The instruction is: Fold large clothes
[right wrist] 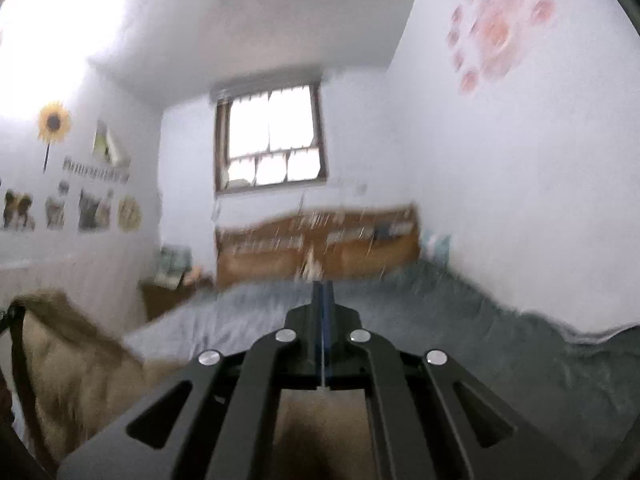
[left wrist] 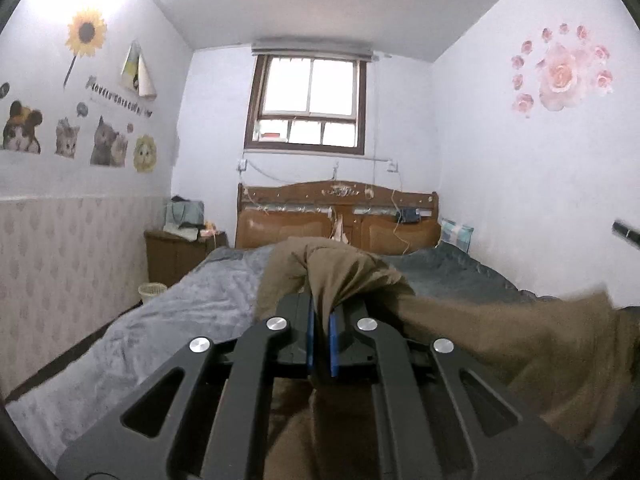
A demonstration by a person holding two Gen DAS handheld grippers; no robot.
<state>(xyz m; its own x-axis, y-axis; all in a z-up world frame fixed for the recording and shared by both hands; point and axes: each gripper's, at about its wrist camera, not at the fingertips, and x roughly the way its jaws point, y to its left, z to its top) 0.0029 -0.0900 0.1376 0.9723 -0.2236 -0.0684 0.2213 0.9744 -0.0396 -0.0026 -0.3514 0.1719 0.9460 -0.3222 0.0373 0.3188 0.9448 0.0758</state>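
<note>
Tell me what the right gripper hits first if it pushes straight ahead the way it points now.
Probably the wooden headboard, though blur makes depth unclear. The right gripper has its fingers shut, aimed over the grey bedspread toward the headboard. Nothing else shows in that line.

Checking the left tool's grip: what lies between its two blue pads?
In the left wrist view, a bunched fold of the brown garment is pinched between the left tool's blue pads.

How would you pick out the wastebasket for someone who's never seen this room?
Start at the wooden headboard under the window, then go left to the dark nightstand. On the floor in front of it, beside the bed, stands the wastebasket: small, pale, lattice-sided, the only open-topped container there.
</note>
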